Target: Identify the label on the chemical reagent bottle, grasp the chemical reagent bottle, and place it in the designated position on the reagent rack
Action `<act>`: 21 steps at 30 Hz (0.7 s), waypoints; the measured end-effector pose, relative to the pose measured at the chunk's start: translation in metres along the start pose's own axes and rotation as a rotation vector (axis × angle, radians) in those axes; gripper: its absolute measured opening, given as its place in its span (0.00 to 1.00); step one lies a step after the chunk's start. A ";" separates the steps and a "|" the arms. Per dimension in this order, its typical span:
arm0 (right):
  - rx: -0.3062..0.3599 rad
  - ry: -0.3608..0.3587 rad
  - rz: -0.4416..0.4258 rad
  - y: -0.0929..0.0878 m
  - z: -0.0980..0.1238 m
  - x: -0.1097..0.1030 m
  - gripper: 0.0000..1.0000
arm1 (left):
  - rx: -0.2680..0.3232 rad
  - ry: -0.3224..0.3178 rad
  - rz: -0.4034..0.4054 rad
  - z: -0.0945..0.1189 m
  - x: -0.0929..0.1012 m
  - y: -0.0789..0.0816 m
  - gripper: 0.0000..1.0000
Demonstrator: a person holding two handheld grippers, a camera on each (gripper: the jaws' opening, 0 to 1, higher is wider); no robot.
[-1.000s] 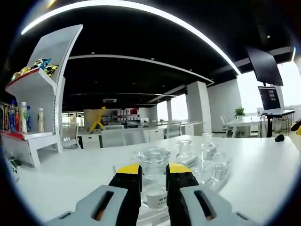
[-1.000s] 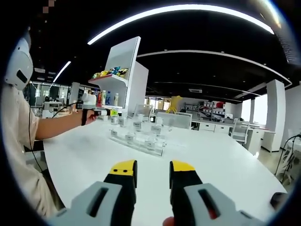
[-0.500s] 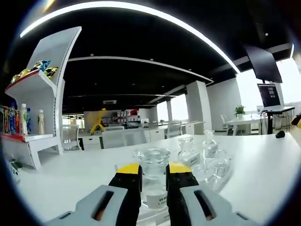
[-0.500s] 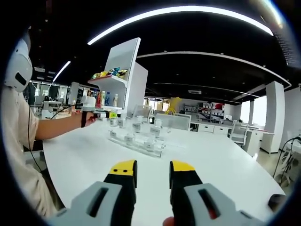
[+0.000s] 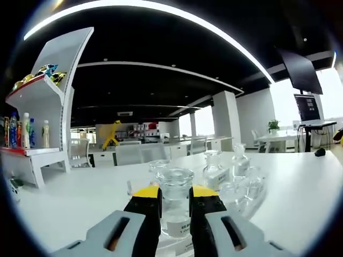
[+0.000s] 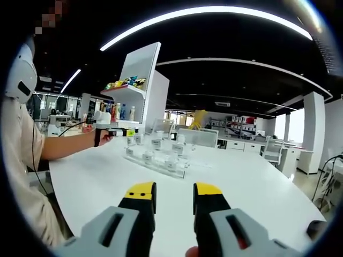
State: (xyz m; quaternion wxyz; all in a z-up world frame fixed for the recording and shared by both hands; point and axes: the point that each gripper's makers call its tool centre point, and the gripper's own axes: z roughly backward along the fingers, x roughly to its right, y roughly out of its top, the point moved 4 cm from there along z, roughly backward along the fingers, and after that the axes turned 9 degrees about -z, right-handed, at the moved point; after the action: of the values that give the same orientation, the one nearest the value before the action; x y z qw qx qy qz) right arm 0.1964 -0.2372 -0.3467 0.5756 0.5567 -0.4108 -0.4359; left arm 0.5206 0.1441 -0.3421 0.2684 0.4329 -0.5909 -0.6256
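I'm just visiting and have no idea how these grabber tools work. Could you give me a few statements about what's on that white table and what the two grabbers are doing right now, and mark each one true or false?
1. The left gripper has a clear glass reagent bottle between its jaws. True.
2. The right gripper is holding a bottle too. False: its jaws stand apart with nothing between them, over bare white table.
3. The bottles are filled with dark liquid. False: they look clear and colourless.
4. Several more glass bottles stand on a clear reagent rack on the table. True.
5. The shelf unit behind the table is bare. False: it carries colourful bottles and packets.
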 end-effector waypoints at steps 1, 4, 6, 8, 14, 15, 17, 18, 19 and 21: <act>-0.002 -0.001 -0.001 -0.001 0.000 0.001 0.27 | 0.000 0.000 0.001 -0.001 0.000 -0.001 0.19; -0.006 -0.002 -0.002 -0.003 -0.001 0.001 0.27 | 0.004 -0.003 0.004 -0.004 0.002 -0.003 0.19; -0.011 0.000 -0.001 -0.004 -0.001 0.000 0.27 | 0.006 -0.002 0.001 -0.005 0.004 -0.004 0.19; -0.012 0.003 0.000 -0.004 -0.002 -0.001 0.27 | 0.009 -0.003 0.003 -0.005 0.005 -0.005 0.19; -0.013 -0.007 -0.001 -0.004 0.000 0.002 0.27 | 0.004 -0.001 0.022 -0.006 0.001 -0.012 0.19; -0.013 -0.008 -0.002 -0.004 -0.001 0.002 0.27 | 0.002 -0.001 0.021 -0.006 0.001 -0.011 0.19; -0.015 -0.007 -0.002 -0.005 -0.001 0.002 0.27 | 0.002 0.000 0.023 -0.005 0.001 -0.012 0.19; -0.017 -0.006 -0.001 -0.005 -0.001 0.001 0.27 | 0.003 -0.001 0.026 -0.005 0.002 -0.013 0.19; -0.018 -0.005 0.000 -0.005 -0.001 0.001 0.27 | 0.005 -0.006 0.025 -0.005 0.004 -0.012 0.19; -0.020 -0.003 0.001 -0.005 -0.002 0.000 0.27 | 0.006 -0.008 0.019 -0.006 0.005 -0.013 0.19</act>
State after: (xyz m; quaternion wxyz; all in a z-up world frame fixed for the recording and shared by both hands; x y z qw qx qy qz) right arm 0.1980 -0.2370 -0.3521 0.5806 0.5502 -0.4075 -0.4406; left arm 0.5262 0.1390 -0.3554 0.2706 0.4256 -0.5980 -0.6230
